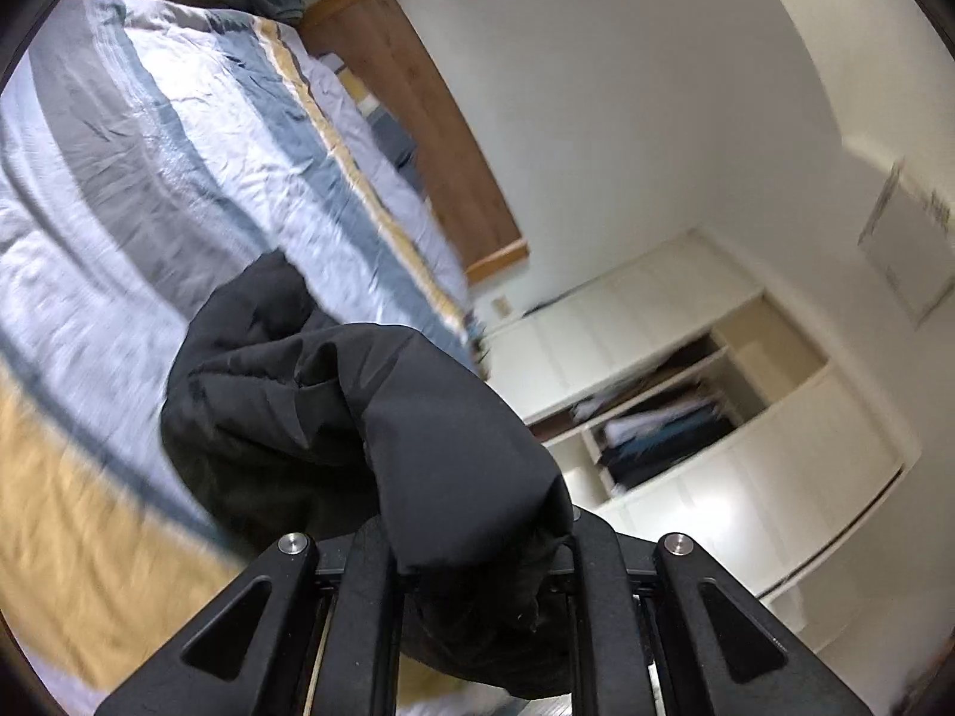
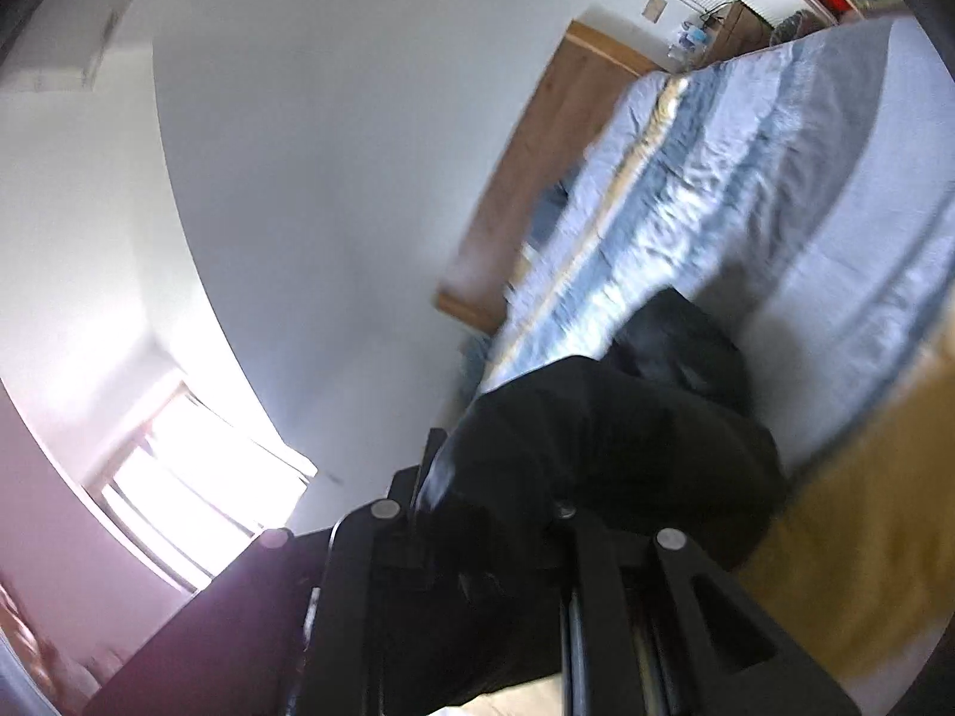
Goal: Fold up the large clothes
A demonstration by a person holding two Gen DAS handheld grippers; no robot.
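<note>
Both jaws clamp black garment [image 1: 370, 417].

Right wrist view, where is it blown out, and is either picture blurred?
Right wrist view: the window at lower left is blown out, and the striped bedspread smears. Left wrist view: the wardrobe and the bedspread are streaked; the black garment stays fairly sharp.

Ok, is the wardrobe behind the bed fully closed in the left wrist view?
No, the white wardrobe stands partly open, with stacked and hanging clothes showing in the gap.
</note>
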